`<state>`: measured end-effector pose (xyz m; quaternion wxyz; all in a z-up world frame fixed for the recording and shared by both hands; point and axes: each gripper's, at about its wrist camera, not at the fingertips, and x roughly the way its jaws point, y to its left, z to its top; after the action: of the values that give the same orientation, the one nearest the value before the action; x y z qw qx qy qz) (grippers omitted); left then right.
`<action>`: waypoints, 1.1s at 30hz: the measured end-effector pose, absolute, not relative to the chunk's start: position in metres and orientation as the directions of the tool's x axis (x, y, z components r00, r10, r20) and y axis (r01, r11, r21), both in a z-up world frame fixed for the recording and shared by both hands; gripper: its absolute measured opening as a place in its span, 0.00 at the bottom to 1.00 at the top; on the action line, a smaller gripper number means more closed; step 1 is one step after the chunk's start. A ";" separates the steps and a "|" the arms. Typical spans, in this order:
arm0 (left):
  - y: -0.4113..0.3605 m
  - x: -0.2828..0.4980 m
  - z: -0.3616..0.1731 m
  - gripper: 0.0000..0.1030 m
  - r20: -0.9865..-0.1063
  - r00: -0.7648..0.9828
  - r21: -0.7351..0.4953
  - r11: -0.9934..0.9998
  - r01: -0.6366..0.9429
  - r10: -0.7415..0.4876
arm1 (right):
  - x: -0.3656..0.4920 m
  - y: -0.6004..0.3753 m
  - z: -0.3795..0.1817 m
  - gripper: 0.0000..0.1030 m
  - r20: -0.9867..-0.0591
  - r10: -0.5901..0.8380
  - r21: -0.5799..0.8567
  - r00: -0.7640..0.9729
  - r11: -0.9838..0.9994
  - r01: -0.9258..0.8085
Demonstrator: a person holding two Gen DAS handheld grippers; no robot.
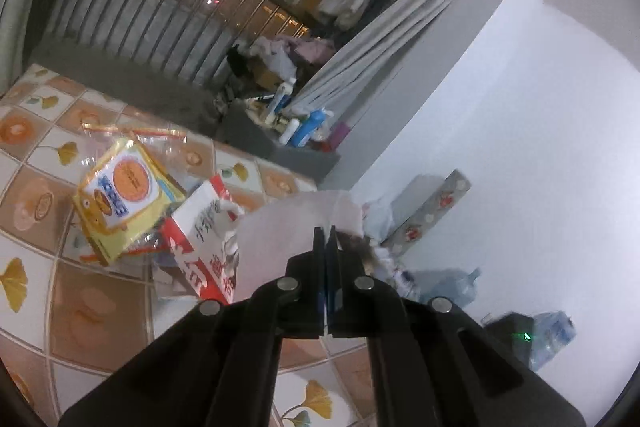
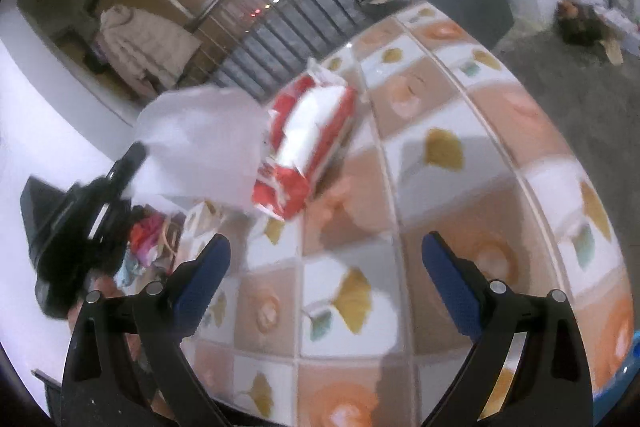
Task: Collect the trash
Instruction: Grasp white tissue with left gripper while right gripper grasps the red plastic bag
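Tiled tabletop [image 1: 100, 307], metal railing [image 1: 140, 23], grey curtain [image 1: 380, 67], bottles [image 1: 308, 127] on grey ledge [image 1: 256, 143]

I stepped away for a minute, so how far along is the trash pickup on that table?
Early, it seems. In hand: the left claw is shut on a white sheet of paper, lifted off the table. Left: the red and white packet and the yellow packet lie there. The right claw is open, empty.

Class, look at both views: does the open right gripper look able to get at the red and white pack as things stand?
Probably yes. The right gripper is open and empty, with bare tablecloth between it and the pack; the left gripper's white sheet only overlaps its edge.
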<state>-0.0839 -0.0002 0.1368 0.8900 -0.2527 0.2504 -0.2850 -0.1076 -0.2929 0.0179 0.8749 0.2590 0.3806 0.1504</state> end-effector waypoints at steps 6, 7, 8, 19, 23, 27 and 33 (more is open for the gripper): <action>0.028 -0.099 0.151 0.00 -0.251 0.740 -0.613 0.694 0.377 -0.624 | -0.064 -0.262 0.060 0.89 -0.573 0.459 0.459 0.679 0.866 -0.197; 0.035 -0.103 0.152 0.00 -0.242 0.753 -0.620 0.695 0.364 -0.611 | -0.055 -0.258 0.065 0.89 -0.583 0.454 0.446 0.674 0.872 -0.202; 0.040 -0.108 0.154 0.00 -0.236 0.775 -0.608 0.711 0.353 -0.586 | -0.044 -0.253 0.070 0.89 -0.604 0.427 0.424 0.673 0.887 -0.182; 0.061 -0.118 0.158 0.00 -0.207 0.798 -0.624 0.705 0.337 -0.565 | 0.019 -0.204 0.062 0.78 -0.800 0.353 0.299 0.486 0.936 -0.187; 0.059 -0.122 0.159 0.00 -0.208 0.801 -0.612 0.713 0.341 -0.561 | 0.032 -0.200 0.055 0.71 -0.834 0.300 0.256 0.462 0.954 -0.158; 0.057 -0.122 0.158 0.00 -0.208 0.799 -0.611 0.713 0.344 -0.564 | 0.041 -0.198 0.044 0.46 -0.858 0.313 0.279 0.407 0.950 -0.142; 0.055 -0.125 0.158 0.00 -0.207 0.803 -0.602 0.720 0.346 -0.559 | 0.043 -0.196 0.035 0.12 -0.867 0.304 0.280 0.394 0.953 -0.120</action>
<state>-0.1249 0.0553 0.1582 0.9074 -0.2793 0.1906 -0.2494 0.0432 -0.1959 0.0355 0.8305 0.0862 0.5353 0.1276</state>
